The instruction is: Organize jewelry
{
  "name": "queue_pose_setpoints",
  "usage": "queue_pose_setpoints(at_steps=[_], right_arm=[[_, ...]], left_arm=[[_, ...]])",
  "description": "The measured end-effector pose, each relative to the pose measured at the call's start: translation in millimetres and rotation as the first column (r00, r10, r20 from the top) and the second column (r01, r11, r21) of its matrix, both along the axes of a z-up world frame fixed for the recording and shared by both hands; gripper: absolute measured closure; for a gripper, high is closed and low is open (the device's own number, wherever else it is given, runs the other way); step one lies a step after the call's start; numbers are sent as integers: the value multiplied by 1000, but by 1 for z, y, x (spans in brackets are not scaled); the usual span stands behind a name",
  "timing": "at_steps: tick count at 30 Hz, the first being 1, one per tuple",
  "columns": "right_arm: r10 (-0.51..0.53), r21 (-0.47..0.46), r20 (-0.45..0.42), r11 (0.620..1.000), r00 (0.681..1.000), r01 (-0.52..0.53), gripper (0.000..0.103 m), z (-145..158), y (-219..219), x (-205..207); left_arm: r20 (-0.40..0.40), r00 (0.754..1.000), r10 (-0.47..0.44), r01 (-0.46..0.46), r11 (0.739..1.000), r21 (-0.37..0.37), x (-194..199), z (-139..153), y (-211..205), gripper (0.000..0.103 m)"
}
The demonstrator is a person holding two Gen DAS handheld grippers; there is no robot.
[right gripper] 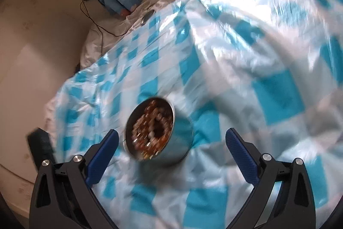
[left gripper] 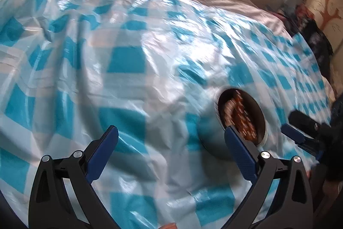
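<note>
step: tin (right gripper: 159, 132) of beaded jewelry (right gripper: 151, 129) on bed's checked sheet (right gripper: 278, 96); to be approached slow, views blurred
grip tip: tin rim to be straddled, kept level, beads not spilled
right tool (right gripper: 171, 148): spread wide, empty, tin between fingers
left tool (left gripper: 171, 150): wide, empty, angled down; tin near its right finger

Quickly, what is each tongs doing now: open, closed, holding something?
Left tongs: open, holding nothing.
Right tongs: open, holding nothing.

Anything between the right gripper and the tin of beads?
Nothing: in the right wrist view only bare checkered sheet lies between the open right gripper and the tin of beads.
</note>
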State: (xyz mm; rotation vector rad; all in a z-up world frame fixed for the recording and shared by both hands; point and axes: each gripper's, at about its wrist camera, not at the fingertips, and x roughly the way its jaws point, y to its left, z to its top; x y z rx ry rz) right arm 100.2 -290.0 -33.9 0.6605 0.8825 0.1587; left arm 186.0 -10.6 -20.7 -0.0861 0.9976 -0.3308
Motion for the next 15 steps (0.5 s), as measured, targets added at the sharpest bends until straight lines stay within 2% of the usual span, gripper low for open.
queue_pose_setpoints(at_steps=[5, 9, 10, 11, 13, 14, 15], right_arm=[[120, 94, -3, 988, 993, -119, 7, 0, 23, 32], [99, 88, -54, 992, 994, -94, 7, -3, 29, 50], [88, 85, -43, 993, 995, -84, 7, -2, 28, 49], [68, 60, -15, 996, 998, -67, 7, 4, 27, 47], [71, -58, 49, 996, 996, -68, 7, 22, 35, 41], [117, -79, 50, 990, 992, -113, 7, 25, 42, 41], [145, -57, 32, 988, 989, -144, 7, 21, 45, 43]], left_arm=[[2, 996, 92, -92, 995, -33, 14, 6, 22, 8], [-23, 993, 118, -119, 991, -56, 24, 4, 33, 8], [-21, 993, 117, -118, 992, -55, 25, 5, 34, 8], [-19, 993, 115, -116, 992, -54, 25, 5, 34, 8], [-15, 994, 111, -112, 992, -63, 23, 8, 35, 8], [-14, 993, 113, -114, 991, -68, 23, 9, 36, 8], [-13, 993, 118, -119, 990, -73, 23, 10, 38, 8]])
